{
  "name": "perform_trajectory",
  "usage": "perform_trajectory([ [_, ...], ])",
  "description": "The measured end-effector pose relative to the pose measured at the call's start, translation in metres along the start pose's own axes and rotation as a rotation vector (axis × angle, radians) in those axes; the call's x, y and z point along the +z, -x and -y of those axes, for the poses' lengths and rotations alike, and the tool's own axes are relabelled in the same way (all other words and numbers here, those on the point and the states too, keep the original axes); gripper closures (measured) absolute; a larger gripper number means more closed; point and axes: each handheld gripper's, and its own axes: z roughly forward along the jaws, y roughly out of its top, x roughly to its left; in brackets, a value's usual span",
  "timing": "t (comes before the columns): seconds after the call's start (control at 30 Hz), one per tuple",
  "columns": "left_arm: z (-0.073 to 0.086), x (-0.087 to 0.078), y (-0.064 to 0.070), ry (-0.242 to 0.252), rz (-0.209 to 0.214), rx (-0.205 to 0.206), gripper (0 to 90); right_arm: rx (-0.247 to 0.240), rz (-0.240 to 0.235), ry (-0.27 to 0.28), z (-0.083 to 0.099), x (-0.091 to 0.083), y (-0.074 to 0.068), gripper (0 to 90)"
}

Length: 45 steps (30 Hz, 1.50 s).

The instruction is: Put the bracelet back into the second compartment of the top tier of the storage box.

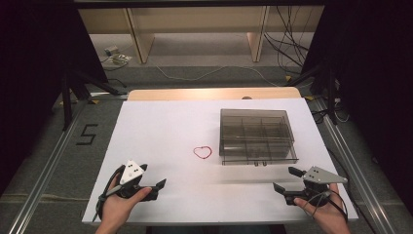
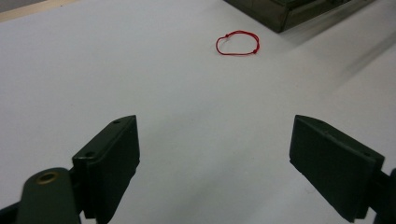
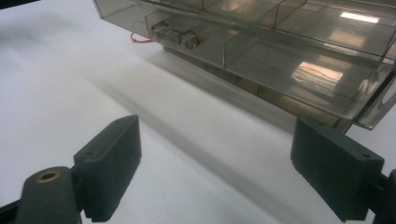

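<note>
Both claws, the left claw (image 1: 153,187) and the right claw (image 1: 284,180), rest spread and empty near the table's (image 1: 160,122) front edge. The thin red loop (image 1: 202,152) lies flat just beside the smoky compartment box (image 1: 256,134); such limp thread would likely slip between the jaws, or a careless reach could nudge the box.

Count on the white table top (image 1: 160,126): 1 thin red string loop (image 1: 202,152), 1 smoky clear plastic compartment box (image 1: 256,135). Box has 2 small round clear knobs (image 3: 175,36) on the front edge, side by side. Compartment dividers visible through the lid, exact cell count can't be read. 2 black two-jaw handheld grippers: left gripper (image 1: 148,179), right gripper (image 1: 287,179), 2 jaws each, spread apart, 1 grey triangular plate per gripper. 2 hands in the high view, one per gripper
</note>
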Motion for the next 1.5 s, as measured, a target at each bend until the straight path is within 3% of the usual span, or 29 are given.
perform_trajectory([
  [0.3, 0.001, 0.004, 0.000, 0.003, -0.004, -0.012, 18.4, -0.004, -0.007, -0.009, 0.000, 0.002, -0.004, 17.1],
  [0.5, -0.008, 0.010, 0.009, 0.022, 0.026, 0.020, 22.8, -0.007, -0.012, -0.012, 0.000, 0.004, -0.005, 17.1],
  [0.67, -0.015, 0.021, 0.016, 0.010, 0.065, 0.045, 25.1, -0.003, -0.016, -0.021, 0.000, 0.005, -0.006, 17.1],
  [0.83, -0.022, 0.031, 0.021, 0.019, 0.074, 0.061, 25.7, -0.004, -0.019, -0.022, 0.000, 0.006, -0.007, 17.1],
  [1.07, -0.031, 0.049, 0.029, 0.012, 0.082, 0.103, 26.8, -0.007, -0.023, -0.026, 0.000, 0.007, -0.008, 17.1],
  [1.5, -0.051, 0.094, 0.043, -0.024, 0.099, 0.144, 33.7, -0.011, -0.031, -0.024, 0.000, 0.009, -0.010, 17.2],
])
